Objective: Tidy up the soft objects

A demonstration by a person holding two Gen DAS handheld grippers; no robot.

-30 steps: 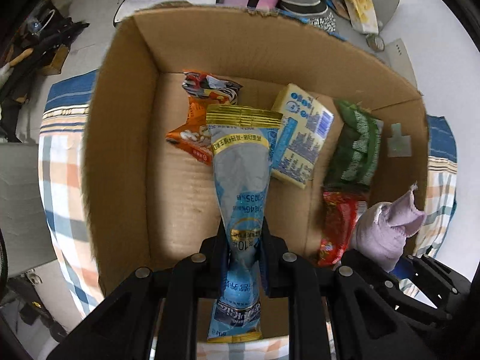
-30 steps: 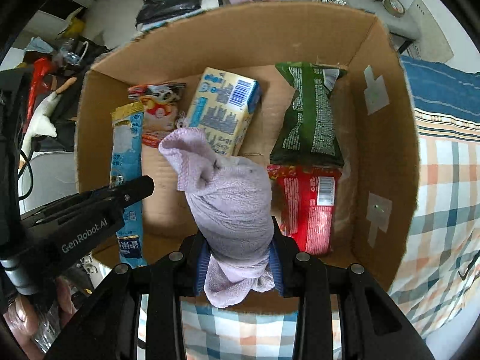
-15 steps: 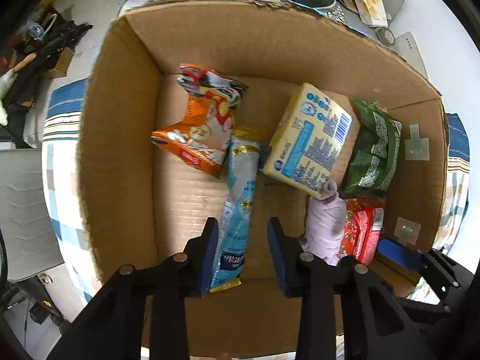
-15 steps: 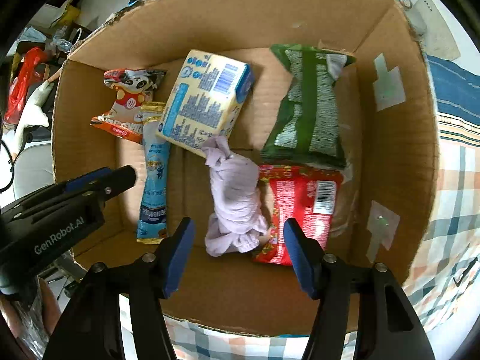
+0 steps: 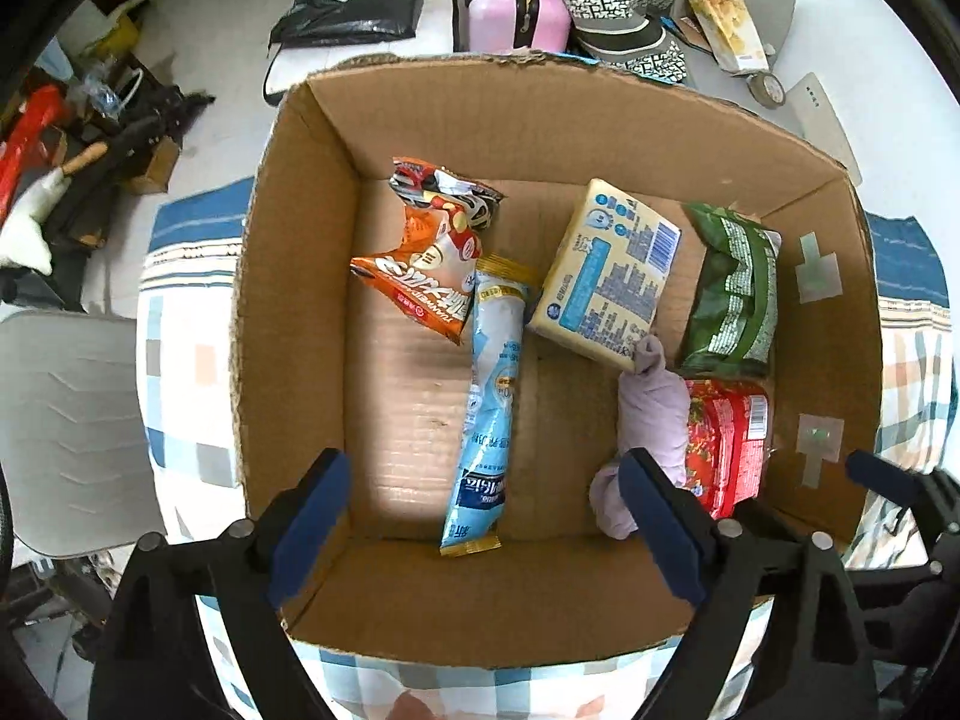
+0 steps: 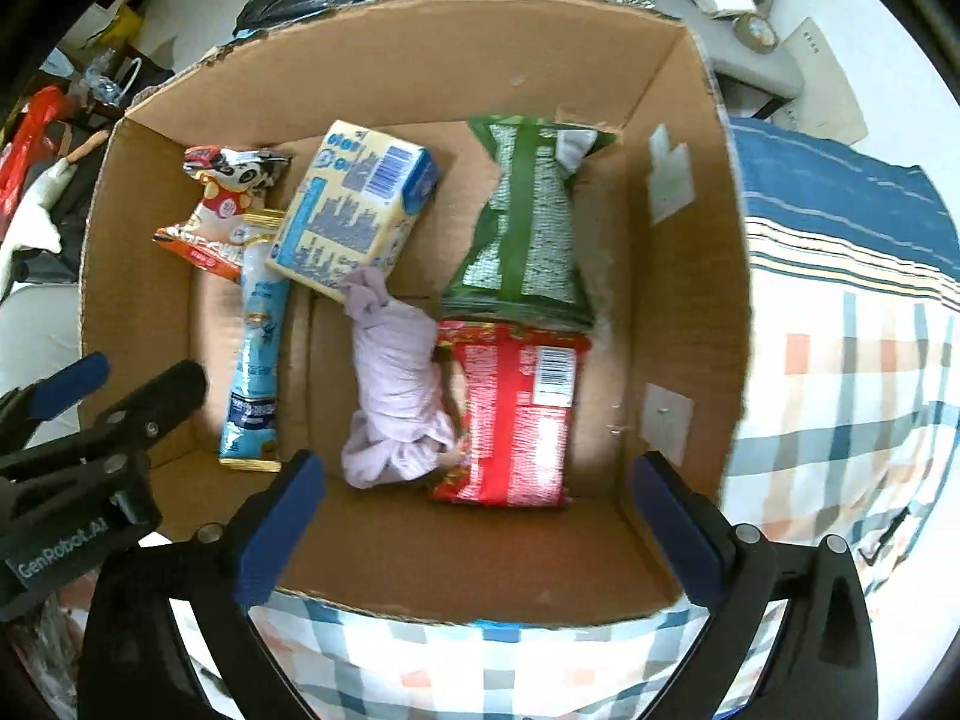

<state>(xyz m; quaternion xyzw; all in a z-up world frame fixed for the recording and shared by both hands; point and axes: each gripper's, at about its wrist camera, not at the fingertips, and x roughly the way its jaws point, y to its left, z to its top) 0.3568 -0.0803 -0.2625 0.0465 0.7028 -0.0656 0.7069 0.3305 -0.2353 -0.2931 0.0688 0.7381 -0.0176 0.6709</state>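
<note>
Now, changes since a second ago:
Left gripper [image 5: 480,516]: jaws spread wide and empty above the box's near wall; a second ago it pinched the blue pouch.
Right gripper [image 6: 474,516]: likewise wide and empty; it held the cloth a second ago.
Blue pouch [image 5: 489,402]: lies flat on the box floor, its top end touching the orange pack [image 5: 420,276].
Cloth [image 6: 396,384]: bundled mid-floor, touching the red pack [image 6: 519,414] and the yellow pack [image 6: 354,210].
Green pack [image 6: 522,240]: unmoved, by the right wall.
Box [image 5: 300,312]: six items inside.
Meaning: both drops look finished; the grippers are free to fetch more, though none is visible outside.
</note>
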